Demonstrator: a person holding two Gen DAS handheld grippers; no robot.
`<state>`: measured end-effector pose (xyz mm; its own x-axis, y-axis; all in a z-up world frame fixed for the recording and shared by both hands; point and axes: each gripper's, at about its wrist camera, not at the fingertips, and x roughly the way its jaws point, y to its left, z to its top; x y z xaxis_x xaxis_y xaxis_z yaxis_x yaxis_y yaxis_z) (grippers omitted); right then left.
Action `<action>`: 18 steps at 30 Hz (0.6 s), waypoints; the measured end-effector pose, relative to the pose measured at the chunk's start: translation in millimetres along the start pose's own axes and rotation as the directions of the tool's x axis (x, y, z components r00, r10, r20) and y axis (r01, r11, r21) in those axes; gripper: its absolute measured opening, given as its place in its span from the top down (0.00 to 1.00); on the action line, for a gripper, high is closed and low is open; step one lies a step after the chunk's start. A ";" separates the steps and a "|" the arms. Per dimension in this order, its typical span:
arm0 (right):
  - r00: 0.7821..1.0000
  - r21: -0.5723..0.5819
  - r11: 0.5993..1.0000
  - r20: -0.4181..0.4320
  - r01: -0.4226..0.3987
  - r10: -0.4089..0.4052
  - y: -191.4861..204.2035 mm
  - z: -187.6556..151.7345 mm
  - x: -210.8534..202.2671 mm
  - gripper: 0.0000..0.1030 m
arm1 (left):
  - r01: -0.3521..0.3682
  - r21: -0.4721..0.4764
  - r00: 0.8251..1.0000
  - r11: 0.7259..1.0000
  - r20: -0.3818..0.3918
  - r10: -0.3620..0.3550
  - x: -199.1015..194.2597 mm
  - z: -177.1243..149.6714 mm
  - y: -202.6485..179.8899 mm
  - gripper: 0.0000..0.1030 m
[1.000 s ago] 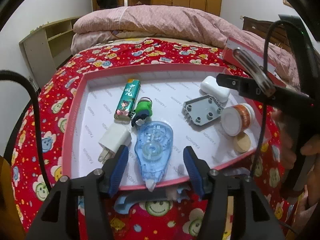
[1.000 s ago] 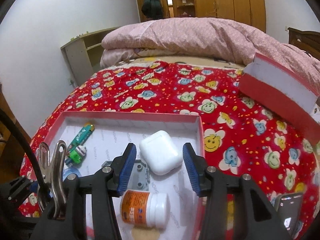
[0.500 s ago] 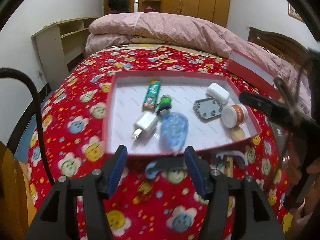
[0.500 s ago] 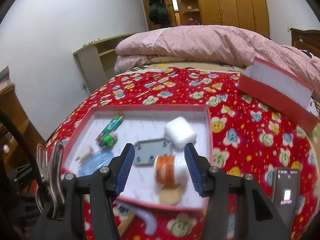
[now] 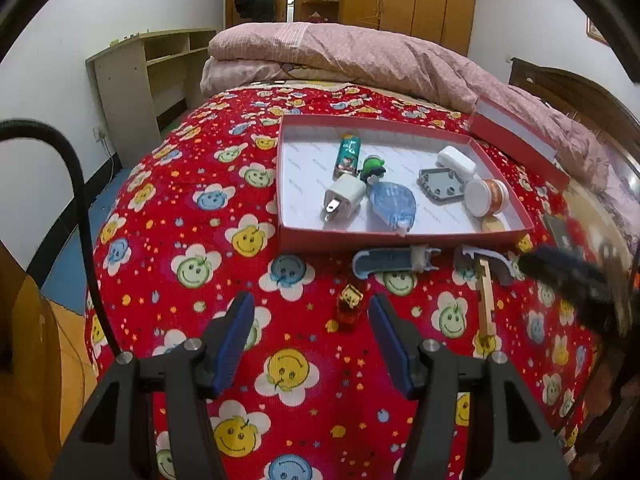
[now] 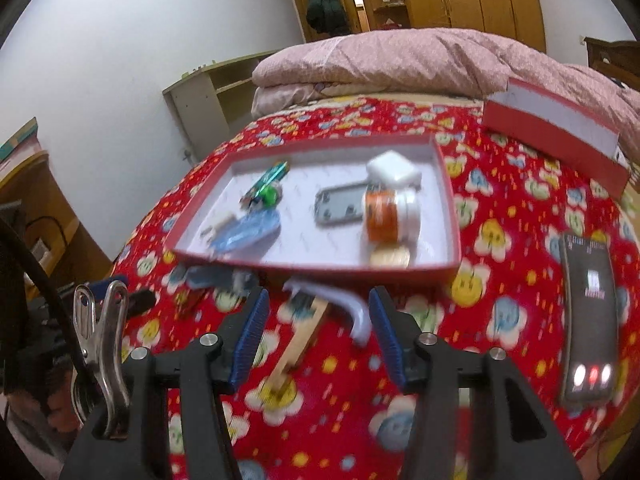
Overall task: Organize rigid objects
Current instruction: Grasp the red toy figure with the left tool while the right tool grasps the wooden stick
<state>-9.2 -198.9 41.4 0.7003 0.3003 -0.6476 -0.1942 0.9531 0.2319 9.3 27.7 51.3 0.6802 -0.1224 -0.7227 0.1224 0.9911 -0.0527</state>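
Observation:
A red shallow box (image 5: 304, 236) (image 6: 316, 266) lies on the bed. It holds a white charger plug (image 5: 344, 197), a blue correction tape (image 5: 393, 202), a green lighter (image 5: 347, 153), a green figure (image 5: 372, 166), a grey plate (image 5: 440, 184), a white case (image 5: 456, 160) and an orange jar (image 5: 486, 197) (image 6: 390, 216). In front of it on the bedspread lie a blue-grey cutter (image 5: 390, 262), a toy hammer (image 5: 484, 280) (image 6: 308, 324) and a small red-yellow toy (image 5: 350, 302). My left gripper (image 5: 310, 344) is open and empty, near the small toy. My right gripper (image 6: 316, 338) is open and empty over the hammer.
The box lid (image 5: 516, 136) (image 6: 556, 128) lies at the back right. A phone (image 6: 586, 316) lies right of the box. A pink quilt (image 5: 360, 56) is folded at the bed's head. A shelf unit (image 5: 144, 76) stands by the left wall.
Both grippers have pulled back from the box towards the near edge of the bed. The objects in front of the box have come into view. Both stay open and empty.

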 end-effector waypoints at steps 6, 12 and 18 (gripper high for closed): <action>0.999 -0.005 1.000 -0.049 -0.004 0.004 7.9 -25.0 6.0 0.48 | 0.003 0.005 1.000 1.000 -0.017 -0.003 7.4 -7.0 -2.2 0.39; 0.997 -0.020 1.000 -0.073 0.010 -0.011 12.6 -34.3 18.4 0.48 | 0.020 0.011 0.999 1.000 -0.034 -0.020 22.6 -9.3 -8.8 0.39; 0.996 0.002 0.999 -0.084 0.042 -0.042 13.4 -32.6 33.4 0.49 | 0.023 0.029 0.998 0.999 -0.050 -0.022 42.8 -7.2 -18.2 0.41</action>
<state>-10.9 -174.9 -0.8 0.6478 0.2623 -0.7152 -0.1630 0.9648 0.2061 31.0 4.8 16.4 0.6402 -0.1410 -0.7552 0.1589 0.9861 -0.0494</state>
